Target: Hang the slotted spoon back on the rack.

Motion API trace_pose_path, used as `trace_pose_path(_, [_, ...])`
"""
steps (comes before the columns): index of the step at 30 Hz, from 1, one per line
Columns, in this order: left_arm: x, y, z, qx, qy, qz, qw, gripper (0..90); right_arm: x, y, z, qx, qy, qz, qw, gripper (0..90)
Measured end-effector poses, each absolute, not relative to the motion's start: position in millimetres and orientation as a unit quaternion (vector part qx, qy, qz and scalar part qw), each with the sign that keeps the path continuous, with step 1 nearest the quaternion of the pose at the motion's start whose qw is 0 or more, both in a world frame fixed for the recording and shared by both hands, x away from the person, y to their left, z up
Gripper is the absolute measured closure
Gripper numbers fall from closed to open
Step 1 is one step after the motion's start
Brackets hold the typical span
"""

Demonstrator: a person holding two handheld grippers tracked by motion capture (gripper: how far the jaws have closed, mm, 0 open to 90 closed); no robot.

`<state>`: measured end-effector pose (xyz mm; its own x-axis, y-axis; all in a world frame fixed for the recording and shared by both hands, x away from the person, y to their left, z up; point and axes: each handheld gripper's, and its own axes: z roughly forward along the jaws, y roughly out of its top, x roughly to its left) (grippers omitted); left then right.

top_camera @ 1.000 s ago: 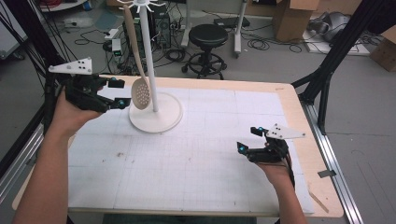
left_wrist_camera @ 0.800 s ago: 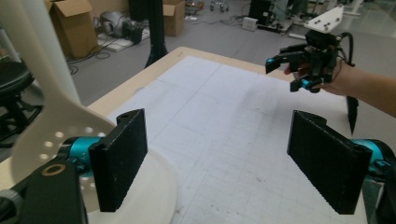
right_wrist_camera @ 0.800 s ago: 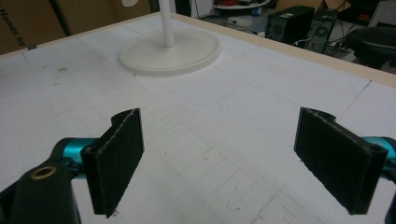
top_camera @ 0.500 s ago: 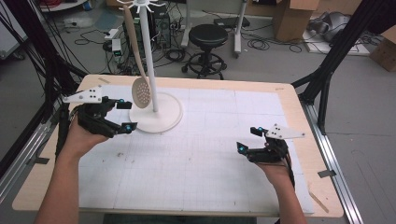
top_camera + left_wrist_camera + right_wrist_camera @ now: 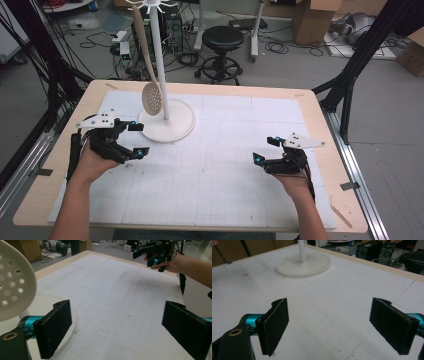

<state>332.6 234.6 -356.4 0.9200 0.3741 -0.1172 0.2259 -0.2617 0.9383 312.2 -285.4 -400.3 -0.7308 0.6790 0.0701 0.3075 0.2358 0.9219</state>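
High view: slotted spoon [image 5: 151, 98] hangs from hook on white stand [image 5: 167, 125], far left of table [image 5: 320, 125]. Left gripper [image 5: 136, 138] near stand base, jaws just opened wider, nothing between, apparently after release. Right gripper [image 5: 264, 149] rests right, jaws apart, empty.

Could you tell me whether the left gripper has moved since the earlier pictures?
Yes. In the high view the left gripper has come down and toward the person, away from the slotted spoon hanging on the white stand; its jaws have just been opening, empty.
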Motion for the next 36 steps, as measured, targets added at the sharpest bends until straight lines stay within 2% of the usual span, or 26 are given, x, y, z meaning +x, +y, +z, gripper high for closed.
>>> trace_pose_path(7, [329,236,-363,0.784,0.184,0.062,0.590,6.0,313,-285,-401,0.322,0.767,0.527,0.175,14.7])
trace_pose_path(10, [327,235,-366,0.786,0.183,0.064,0.588,1.7,313,-284,-401,0.320,0.767,0.527,0.177,14.8])
trace_pose_path(36, [326,232,-370,0.791,0.179,0.070,0.581,1.7,315,-280,-403,0.316,0.774,0.521,0.173,14.8])
